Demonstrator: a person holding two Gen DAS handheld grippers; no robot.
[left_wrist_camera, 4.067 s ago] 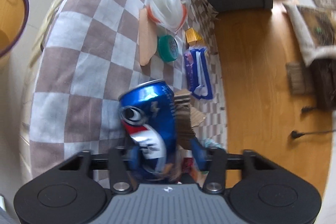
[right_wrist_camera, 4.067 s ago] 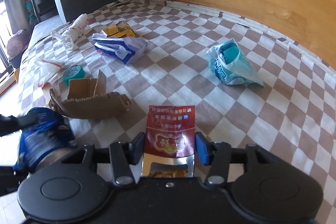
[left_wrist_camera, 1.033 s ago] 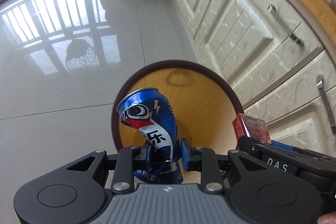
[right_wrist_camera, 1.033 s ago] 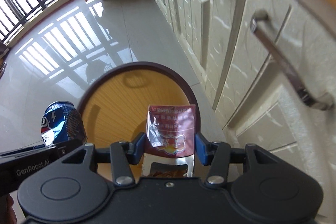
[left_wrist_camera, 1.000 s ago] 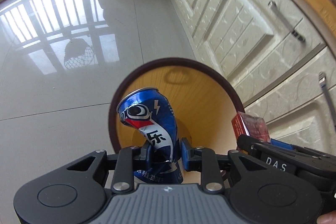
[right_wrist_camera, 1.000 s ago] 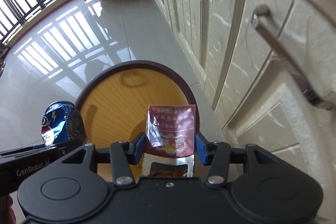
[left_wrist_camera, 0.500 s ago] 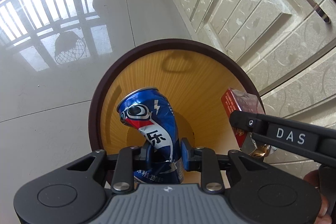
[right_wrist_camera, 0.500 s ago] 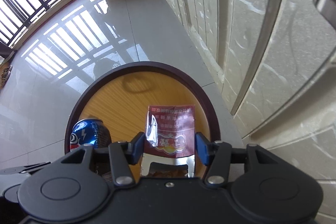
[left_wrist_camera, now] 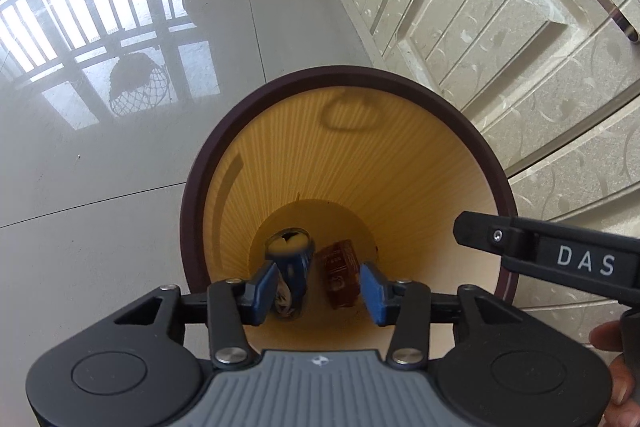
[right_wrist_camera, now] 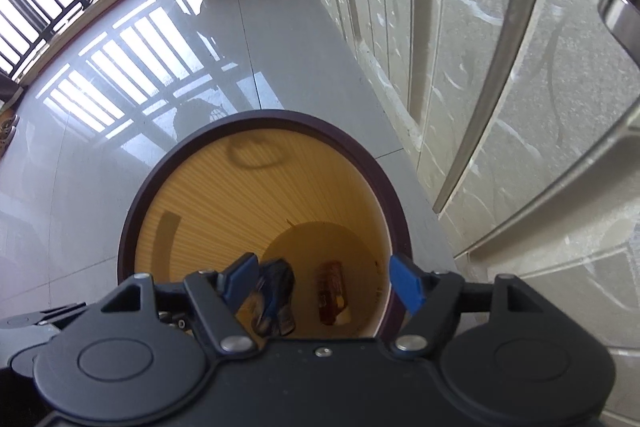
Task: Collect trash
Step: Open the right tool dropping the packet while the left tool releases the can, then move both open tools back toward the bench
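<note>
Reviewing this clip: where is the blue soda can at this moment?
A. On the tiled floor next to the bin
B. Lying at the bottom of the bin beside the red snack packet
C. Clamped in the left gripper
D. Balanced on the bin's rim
B: the blue soda can lies at the bottom of the bin beside the red snack packet, while the left gripper hangs open above them.

A brown-rimmed bin (left_wrist_camera: 192, 211) stands on the glossy tiled floor (left_wrist_camera: 100, 187).
</note>
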